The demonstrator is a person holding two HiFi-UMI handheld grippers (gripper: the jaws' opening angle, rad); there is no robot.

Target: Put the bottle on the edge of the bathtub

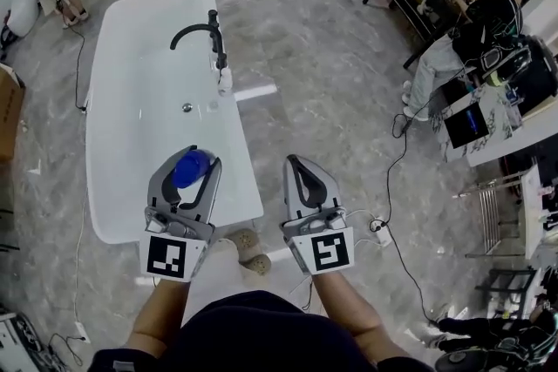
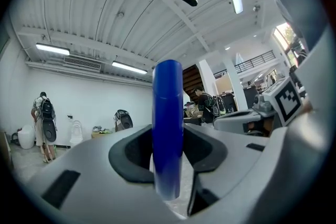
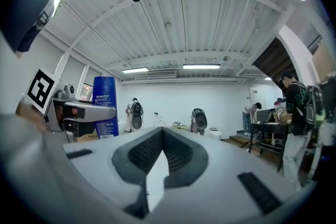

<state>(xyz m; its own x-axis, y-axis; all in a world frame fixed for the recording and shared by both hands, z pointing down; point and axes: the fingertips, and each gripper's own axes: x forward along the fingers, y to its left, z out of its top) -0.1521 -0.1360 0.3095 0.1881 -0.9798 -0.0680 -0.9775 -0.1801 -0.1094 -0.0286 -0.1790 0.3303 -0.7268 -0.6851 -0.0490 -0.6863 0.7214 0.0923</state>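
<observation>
A blue bottle [image 1: 190,168] stands pinched between the jaws of my left gripper [image 1: 193,154], held over the near right part of the white bathtub [image 1: 244,187]. In the left gripper view the bottle [image 2: 168,113] rises upright between the dark pads, and the left gripper [image 2: 168,165] is shut on it, pointing up at the ceiling. My right gripper [image 1: 299,163] hovers just right of the tub's edge, over the floor. Its jaws are shut and hold nothing [image 3: 161,136]. The bottle [image 3: 105,105] also shows at the left of the right gripper view.
A black faucet [image 1: 202,32] and a small white bottle [image 1: 225,81] stand on the tub's right rim. A shoe [image 1: 248,246] and a power strip [image 1: 379,229] with cables lie on the floor. A seated person [image 1: 466,39] and desks are at the right.
</observation>
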